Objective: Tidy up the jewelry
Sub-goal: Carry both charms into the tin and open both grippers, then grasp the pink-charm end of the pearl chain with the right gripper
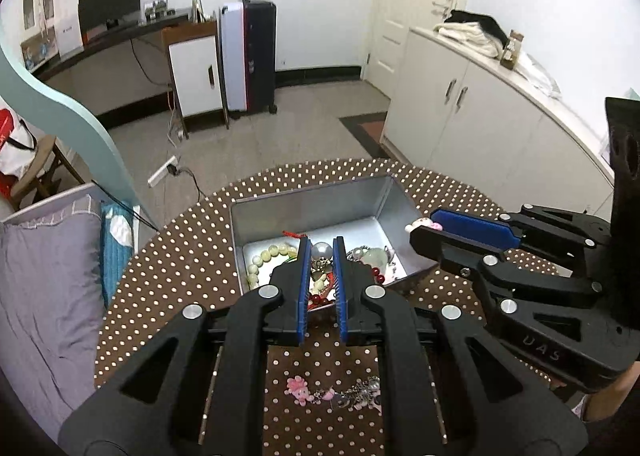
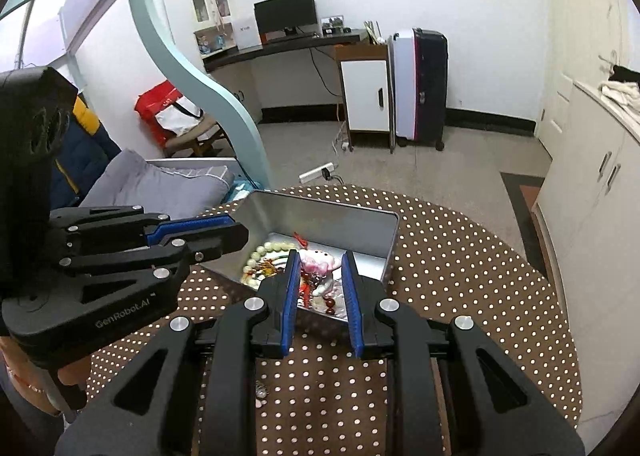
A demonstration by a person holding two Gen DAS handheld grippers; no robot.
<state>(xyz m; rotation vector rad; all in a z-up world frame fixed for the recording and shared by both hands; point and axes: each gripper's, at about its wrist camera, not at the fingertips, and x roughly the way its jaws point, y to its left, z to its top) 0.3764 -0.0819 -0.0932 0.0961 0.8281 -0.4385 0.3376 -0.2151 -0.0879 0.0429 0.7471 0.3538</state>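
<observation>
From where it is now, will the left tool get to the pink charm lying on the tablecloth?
Probably yes: the pink charm lies on bare tablecloth just under the left tool, nothing covering it; the tool looks shut, so it must open first.

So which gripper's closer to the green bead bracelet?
Left. Left gripper hangs just beside the green bead bracelet in the tin; right gripper is over the tin's opposite rim.

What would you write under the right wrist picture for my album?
Right gripper holding a pink charm over the metal tin of jewelry.
</observation>
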